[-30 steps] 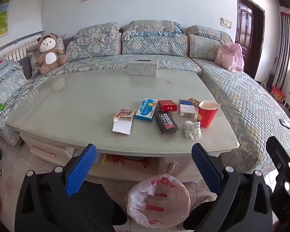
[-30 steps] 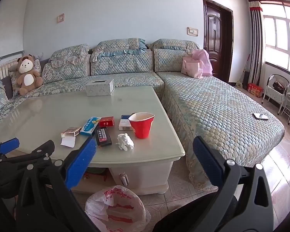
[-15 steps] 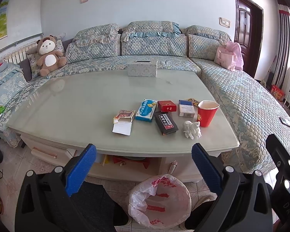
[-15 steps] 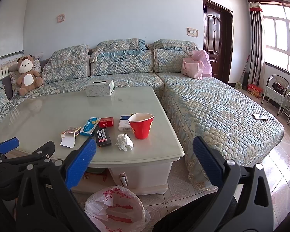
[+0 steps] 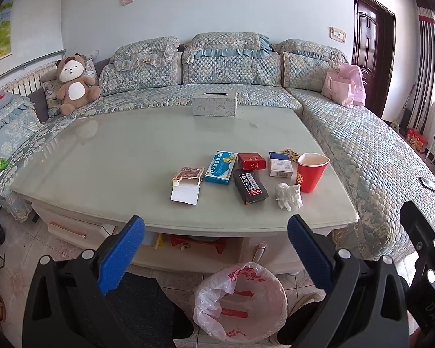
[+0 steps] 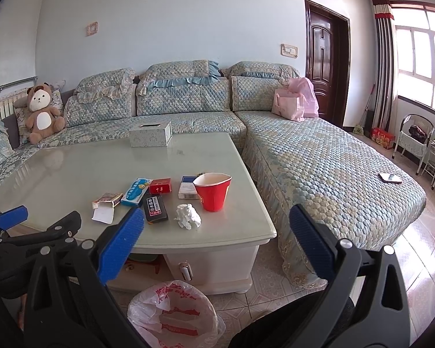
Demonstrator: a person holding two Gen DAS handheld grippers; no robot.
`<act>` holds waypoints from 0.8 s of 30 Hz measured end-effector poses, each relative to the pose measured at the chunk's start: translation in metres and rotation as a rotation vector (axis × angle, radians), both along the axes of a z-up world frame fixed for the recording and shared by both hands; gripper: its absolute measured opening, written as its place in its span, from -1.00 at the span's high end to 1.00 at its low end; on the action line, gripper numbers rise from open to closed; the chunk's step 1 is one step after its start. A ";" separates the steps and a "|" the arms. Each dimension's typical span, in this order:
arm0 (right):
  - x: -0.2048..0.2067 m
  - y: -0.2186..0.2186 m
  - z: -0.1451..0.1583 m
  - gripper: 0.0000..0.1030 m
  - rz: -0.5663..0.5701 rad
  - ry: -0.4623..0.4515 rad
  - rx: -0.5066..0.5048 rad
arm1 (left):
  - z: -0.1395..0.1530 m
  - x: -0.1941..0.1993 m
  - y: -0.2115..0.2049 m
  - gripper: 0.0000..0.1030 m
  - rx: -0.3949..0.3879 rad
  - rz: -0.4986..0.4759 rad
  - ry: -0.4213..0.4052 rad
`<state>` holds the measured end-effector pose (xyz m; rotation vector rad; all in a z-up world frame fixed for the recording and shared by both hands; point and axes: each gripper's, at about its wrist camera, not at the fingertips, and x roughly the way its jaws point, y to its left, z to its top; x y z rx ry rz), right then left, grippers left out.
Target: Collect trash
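Note:
Near the front right of the pale table [image 5: 130,150] lie a torn-open carton [image 5: 187,181], a blue box [image 5: 221,166], a red pack [image 5: 251,161], a black pack [image 5: 250,186], a white-and-blue pack [image 5: 280,164], a crumpled tissue [image 5: 288,195] and a red paper cup [image 5: 311,171]. On the floor in front of the table stands a bin with a white-and-red plastic liner [image 5: 240,301]. My left gripper [image 5: 216,235] is open and empty, held short of the table edge above the bin. My right gripper [image 6: 216,232] is likewise open and empty, right of the left one.
A tissue box [image 5: 214,103] stands at the table's far edge. An L-shaped quilted sofa [image 5: 362,150] wraps the table, with a teddy bear [image 5: 72,82], pink bags [image 5: 343,88] and a phone [image 6: 390,177] on it. The table's lower shelf [image 5: 194,242] holds items.
Both grippers have drifted slightly; the table and the bin sit a little higher and farther in the left view. Nothing was taken hold of.

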<state>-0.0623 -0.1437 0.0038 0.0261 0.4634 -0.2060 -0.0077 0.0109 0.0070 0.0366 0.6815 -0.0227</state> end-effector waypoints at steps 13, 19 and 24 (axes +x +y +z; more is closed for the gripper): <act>0.002 0.002 0.002 -0.90 0.003 -0.003 0.013 | 0.002 -0.001 0.003 -0.88 -0.010 0.004 -0.002; 0.010 -0.005 0.004 -0.90 0.011 0.025 0.027 | 0.004 0.007 0.002 -0.88 0.002 -0.027 0.022; 0.031 -0.014 0.012 -0.91 0.038 0.058 -0.036 | 0.014 0.031 0.005 -0.88 0.033 -0.126 0.096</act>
